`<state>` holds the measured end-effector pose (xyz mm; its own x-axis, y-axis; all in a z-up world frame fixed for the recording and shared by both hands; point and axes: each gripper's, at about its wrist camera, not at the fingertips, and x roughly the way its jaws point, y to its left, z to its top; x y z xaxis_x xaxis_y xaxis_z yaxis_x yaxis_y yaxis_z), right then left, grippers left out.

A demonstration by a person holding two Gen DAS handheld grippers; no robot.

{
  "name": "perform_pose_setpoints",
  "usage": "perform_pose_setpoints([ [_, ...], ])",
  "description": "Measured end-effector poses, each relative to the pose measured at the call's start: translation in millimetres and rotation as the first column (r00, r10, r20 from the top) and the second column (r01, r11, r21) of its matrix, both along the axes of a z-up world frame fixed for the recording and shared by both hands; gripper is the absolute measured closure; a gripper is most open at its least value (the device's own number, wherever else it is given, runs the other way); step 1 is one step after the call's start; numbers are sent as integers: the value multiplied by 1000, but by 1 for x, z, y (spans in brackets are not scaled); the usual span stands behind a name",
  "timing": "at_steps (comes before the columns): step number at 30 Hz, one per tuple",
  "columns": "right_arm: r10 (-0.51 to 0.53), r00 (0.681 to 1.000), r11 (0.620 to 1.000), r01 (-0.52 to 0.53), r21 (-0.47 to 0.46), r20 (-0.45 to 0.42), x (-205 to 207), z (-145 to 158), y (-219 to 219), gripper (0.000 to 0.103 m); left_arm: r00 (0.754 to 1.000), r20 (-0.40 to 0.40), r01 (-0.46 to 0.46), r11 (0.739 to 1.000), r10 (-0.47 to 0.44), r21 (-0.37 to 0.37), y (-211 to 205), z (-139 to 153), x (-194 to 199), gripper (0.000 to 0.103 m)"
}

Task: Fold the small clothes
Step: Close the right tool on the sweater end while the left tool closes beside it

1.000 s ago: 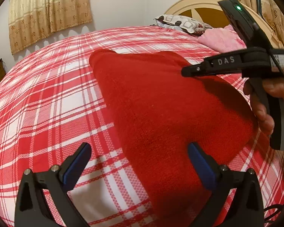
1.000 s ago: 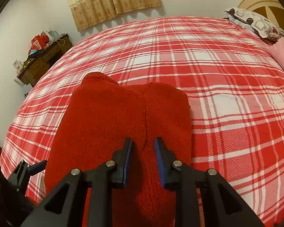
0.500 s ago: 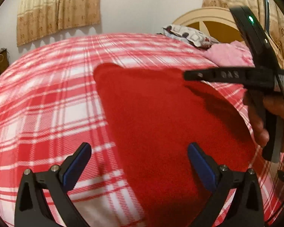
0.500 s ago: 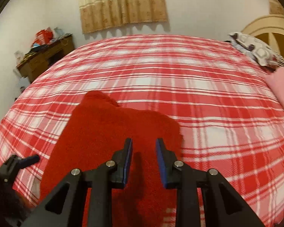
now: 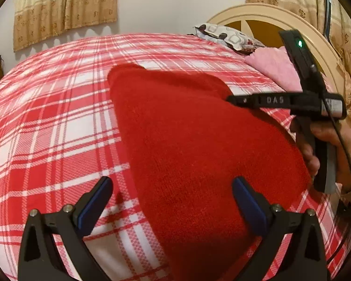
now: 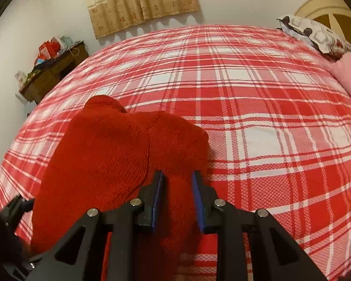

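Note:
A red knitted garment (image 5: 194, 145) lies flat on the red-and-white checked bed sheet (image 5: 53, 126). It is also in the right wrist view as the garment (image 6: 105, 154), with a fold line running down its middle. My left gripper (image 5: 173, 194) is wide open over the garment's near edge, its left fingertip (image 5: 103, 187) above bare sheet. My right gripper (image 6: 177, 182) hovers low over the right half of the garment. Its jaws stand a narrow gap apart with red knit showing below them, not pinched. In the left wrist view the right gripper (image 5: 231, 98) reaches the garment's far right corner, held by a hand (image 5: 316, 149).
A patterned pillow (image 5: 224, 37) and a pink cloth (image 5: 276, 70) lie by the cream headboard (image 5: 269, 16) at the far right. A cluttered wooden desk (image 6: 51, 70) stands beyond the bed's left edge. Curtains (image 6: 140, 0) hang on the far wall.
The right gripper lifted away from the garment, then came back down closer, now right of the fold line instead of on it. The garment has stayed flat. The left gripper has barely shifted.

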<state>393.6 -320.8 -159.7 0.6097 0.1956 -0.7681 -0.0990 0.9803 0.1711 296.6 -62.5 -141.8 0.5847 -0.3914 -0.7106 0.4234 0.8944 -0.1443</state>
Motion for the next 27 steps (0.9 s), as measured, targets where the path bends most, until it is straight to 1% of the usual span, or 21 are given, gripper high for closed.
perform_pose_setpoints([
  [2,-6,1000,1000,6,8,-8,2,-2,0,78,999,26,-33,999,34,-36,8,7,0,0],
  [4,-14,1000,999,14,41,-6,1,-6,-7,75,998,18,-53,997,54,-54,15,9,2,0],
  [5,-23,1000,998,23,54,-4,0,-7,-10,69,999,3,-54,997,55,-49,15,7,5,0],
  [6,-38,999,998,38,58,-3,-1,-10,-14,59,999,-10,-47,998,47,-44,14,3,6,0],
  [7,-50,999,995,50,91,-2,-2,-13,-19,57,999,-21,-39,999,39,-38,12,-2,7,0],
  [9,-67,998,983,67,169,-8,-4,-15,-29,56,999,-48,-18,999,16,-31,7,-10,8,0],
  [10,-67,998,981,67,184,-7,-5,-15,-31,56,999,-49,-13,999,12,-32,6,-10,9,0],
  [13,-44,999,982,38,184,26,-10,-6,-29,56,999,-54,-5,999,3,-39,7,-11,9,0],
  [15,-40,998,979,32,199,39,-11,-1,-31,56,997,-76,-4,998,-1,-62,10,-13,11,0],
  [17,-47,998,971,35,236,42,-9,2,-38,54,994,-106,-10,996,0,-91,14,-16,15,0],
  [19,-55,998,960,44,277,32,-7,4,-45,54,994,-110,-12,995,1,-103,14,-17,14,0],
  [23,-49,998,936,55,348,-25,2,-3,-56,53,995,-102,-11,996,3,-83,11,-17,11,0],
  [25,-52,998,939,58,339,-27,5,-6,-56,48,995,-104,-12,997,4,-83,11,-18,11,0],
  [26,-54,998,938,59,342,-25,5,-7,-56,43,995,-105,-13,996,4,-84,11,-18,11,0],
  [27,-54,998,934,61,352,-28,7,-10,-56,39,994,-106,-14,996,5,-86,11,-18,12,0],
])
